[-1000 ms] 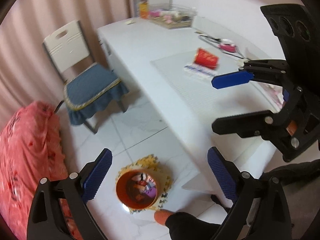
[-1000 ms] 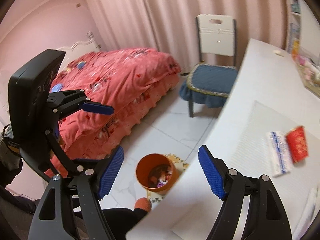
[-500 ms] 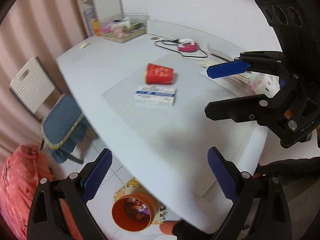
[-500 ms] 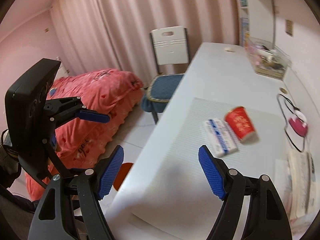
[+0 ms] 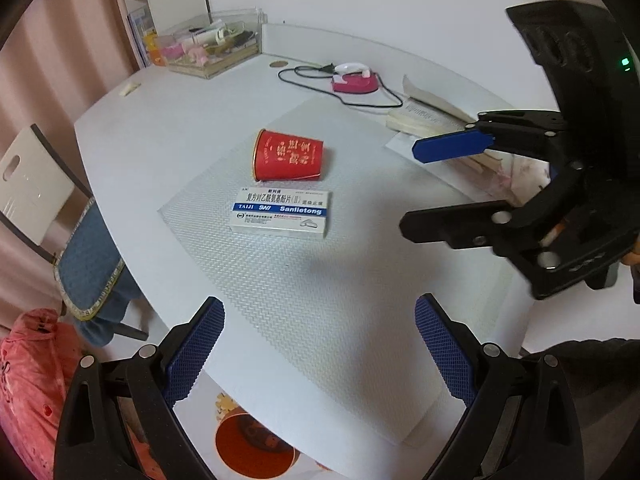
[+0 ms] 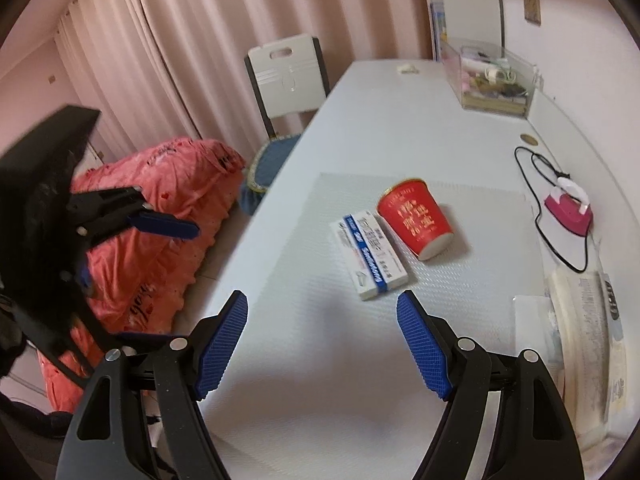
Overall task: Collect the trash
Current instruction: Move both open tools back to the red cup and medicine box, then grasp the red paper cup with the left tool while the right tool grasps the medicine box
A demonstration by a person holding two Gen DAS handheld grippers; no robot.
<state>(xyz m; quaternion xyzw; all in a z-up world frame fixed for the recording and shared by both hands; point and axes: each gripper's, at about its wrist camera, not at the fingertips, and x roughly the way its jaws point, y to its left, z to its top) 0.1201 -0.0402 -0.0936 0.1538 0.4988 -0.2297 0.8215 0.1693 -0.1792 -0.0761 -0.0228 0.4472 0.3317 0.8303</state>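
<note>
Both views swing from the bin up to the surface; our left gripper and right gripper gape empty, and the tipped red cup could roll if nudged.

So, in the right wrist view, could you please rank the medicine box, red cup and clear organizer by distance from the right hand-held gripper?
1. Medicine box, just ahead on the mat.
2. Red cup, lying beyond it, slightly right.
3. Clear organizer, far end by the wall.
</note>
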